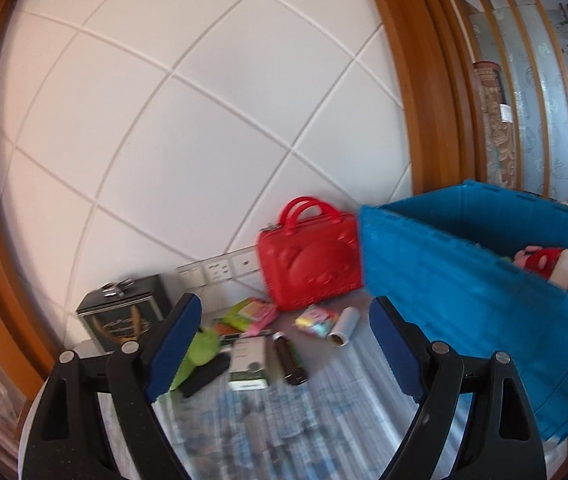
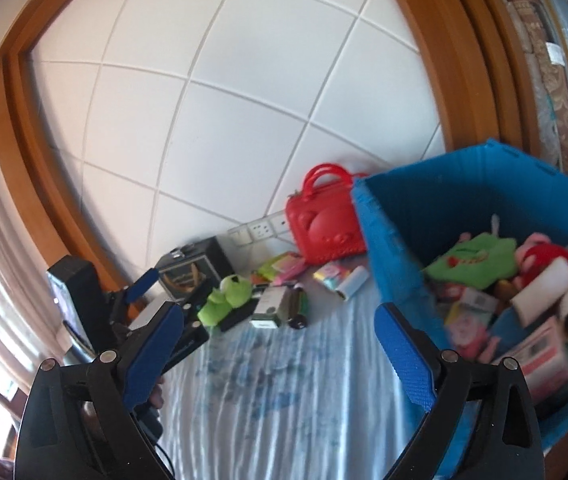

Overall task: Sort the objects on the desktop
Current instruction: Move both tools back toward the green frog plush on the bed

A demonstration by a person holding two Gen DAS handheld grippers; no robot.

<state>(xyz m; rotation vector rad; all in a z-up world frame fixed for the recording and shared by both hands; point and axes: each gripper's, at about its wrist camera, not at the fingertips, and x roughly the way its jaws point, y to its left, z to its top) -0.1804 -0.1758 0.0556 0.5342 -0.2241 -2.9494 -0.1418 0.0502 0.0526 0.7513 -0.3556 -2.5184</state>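
Observation:
Loose items lie in a heap on the patterned cloth [image 2: 284, 384]: a green plush frog [image 1: 196, 350] [image 2: 228, 296], a white and green box [image 1: 248, 364] [image 2: 270, 306], a dark bottle [image 1: 289, 360], a white roll [image 1: 343, 326] [image 2: 351, 282] and bright packets [image 1: 313, 320]. A blue crate [image 1: 483, 292] [image 2: 395, 240] at the right holds several toys, rolls and boxes. My left gripper [image 1: 285, 306] is open, short of the heap, nothing between its fingers. My right gripper [image 2: 280, 310] is open and empty too, beside the crate's near wall.
A red carry case [image 1: 309, 266] [image 2: 325, 232] stands against the white tiled wall by the sockets [image 1: 220, 270]. A black tin [image 1: 124, 318] [image 2: 192, 266] sits at the back left. The left gripper's blue finger [image 2: 142, 281] shows in the right wrist view.

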